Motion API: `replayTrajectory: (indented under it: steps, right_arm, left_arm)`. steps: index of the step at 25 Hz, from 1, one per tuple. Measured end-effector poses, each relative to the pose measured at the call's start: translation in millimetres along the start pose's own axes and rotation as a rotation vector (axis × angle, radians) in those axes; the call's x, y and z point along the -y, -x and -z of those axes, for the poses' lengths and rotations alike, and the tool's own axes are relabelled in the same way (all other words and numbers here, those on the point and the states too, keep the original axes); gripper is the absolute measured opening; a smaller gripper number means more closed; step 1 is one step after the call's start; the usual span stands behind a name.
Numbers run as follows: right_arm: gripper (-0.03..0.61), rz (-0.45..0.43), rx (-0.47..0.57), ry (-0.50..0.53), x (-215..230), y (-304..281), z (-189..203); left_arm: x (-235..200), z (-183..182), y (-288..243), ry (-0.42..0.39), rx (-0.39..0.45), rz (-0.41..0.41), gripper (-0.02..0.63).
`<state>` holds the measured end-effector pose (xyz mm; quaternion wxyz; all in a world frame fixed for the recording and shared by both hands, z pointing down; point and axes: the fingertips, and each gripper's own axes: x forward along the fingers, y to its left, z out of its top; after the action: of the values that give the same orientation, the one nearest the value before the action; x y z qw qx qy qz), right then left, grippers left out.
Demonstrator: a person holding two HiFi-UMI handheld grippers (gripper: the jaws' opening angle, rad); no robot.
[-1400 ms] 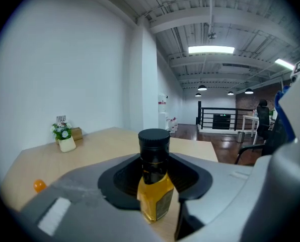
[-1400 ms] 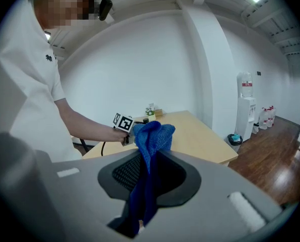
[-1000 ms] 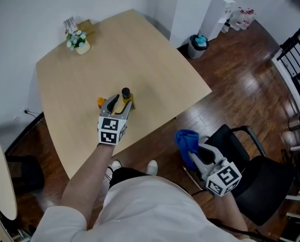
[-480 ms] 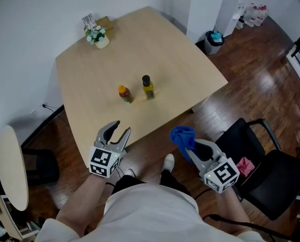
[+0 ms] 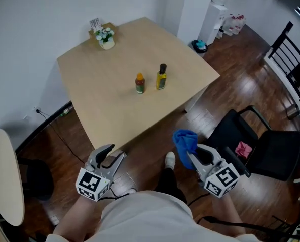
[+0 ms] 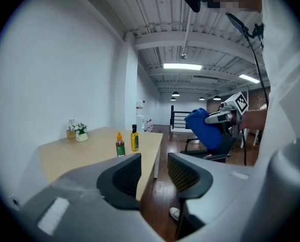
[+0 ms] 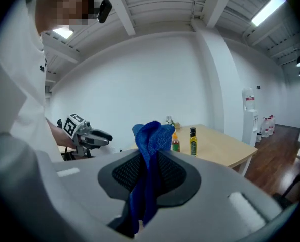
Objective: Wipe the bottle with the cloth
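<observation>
Tabletop (image 5: pixel 102 97): yellow-liquid bottle (image 5: pixel 161 77), orange-cap bottle (image 5: pixel 139 83); R gripper (image 5: pixel 192 158) clamps cloth (image 5: pixel 184 140).

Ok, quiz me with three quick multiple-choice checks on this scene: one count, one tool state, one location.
1. How many bottles stand on the table?
A) one B) two C) three
2. The left tool is:
A) open, empty B) shut, empty C) shut on a bottle
3. Where is the cloth?
A) on the table B) in the left tool C) in the right tool

Answers:
1. B: the orange-capped bottle and the dark-capped bottle stand side by side.
2. A: the left gripper view shows its jaws apart with nothing between them.
3. C: the right gripper view shows the jaws closed on the blue fabric.
</observation>
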<state>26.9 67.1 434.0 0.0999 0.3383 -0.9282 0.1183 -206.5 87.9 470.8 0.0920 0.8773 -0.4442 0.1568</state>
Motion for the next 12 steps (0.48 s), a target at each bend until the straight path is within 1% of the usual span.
replayTrajectory:
  steps: [3, 6, 9, 12]
  right_arm:
    - [0.080, 0.045, 0.012, -0.054, -64.5, 19.8, 14.6]
    - [0.080, 0.050, -0.040, -0.046, -117.0, 45.3, 29.1]
    - [0.080, 0.058, -0.053, -0.026, -144.8, 63.4, 31.4]
    - [0.080, 0.059, -0.047, -0.011, -161.7, 75.1, 28.6]
  left_arm:
    - [11.5, 23.0, 53.7, 0.038, 0.010, 0.044, 0.173]
    - [30.6, 31.8, 95.1, 0.038, 0.017, 0.080, 0.173]
    - [41.4, 32.6, 126.8, 0.028, 0.038, 0.092, 0.173]
    - [50.1, 36.7, 148.5, 0.067, 0.060, 0.085, 0.173]
